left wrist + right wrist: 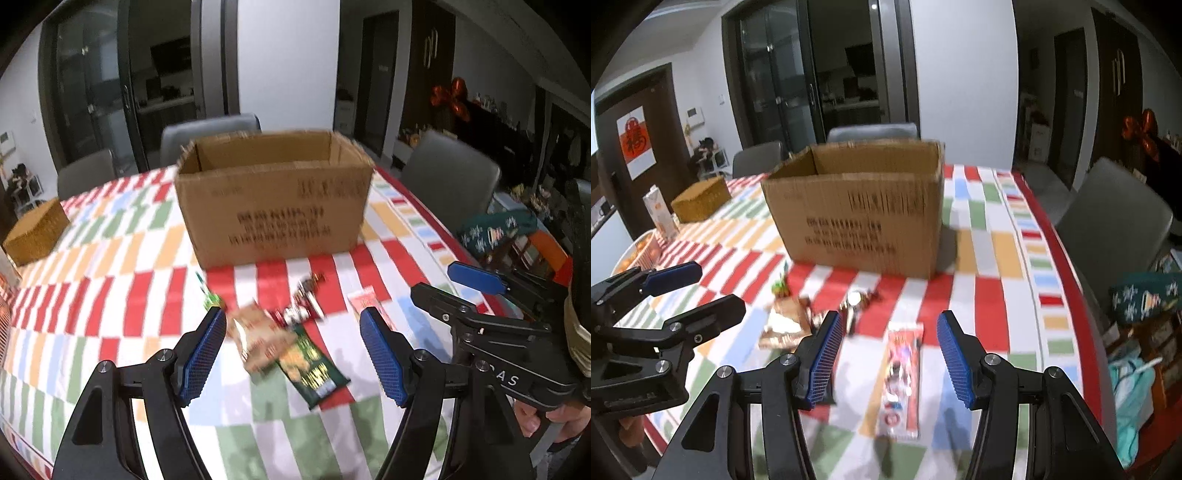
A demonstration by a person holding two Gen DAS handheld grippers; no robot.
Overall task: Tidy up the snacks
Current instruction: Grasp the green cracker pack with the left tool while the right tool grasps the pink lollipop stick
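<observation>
An open cardboard box (273, 206) stands on the checked tablecloth, also in the right wrist view (860, 218). In front of it lie snack packets: a tan packet (258, 341), a dark green packet (310, 365), small wrapped sweets (303, 299), a small green item (210, 299) and a long red packet (903, 376). My left gripper (293, 354) is open above the tan and green packets. My right gripper (888, 356) is open above the red packet. Both hold nothing.
A wicker basket (700, 201) and a carton (659, 216) sit at the table's left. Grey chairs (448, 177) stand around the table. A stand with bags (1145, 332) is past the right edge. Glass doors are behind.
</observation>
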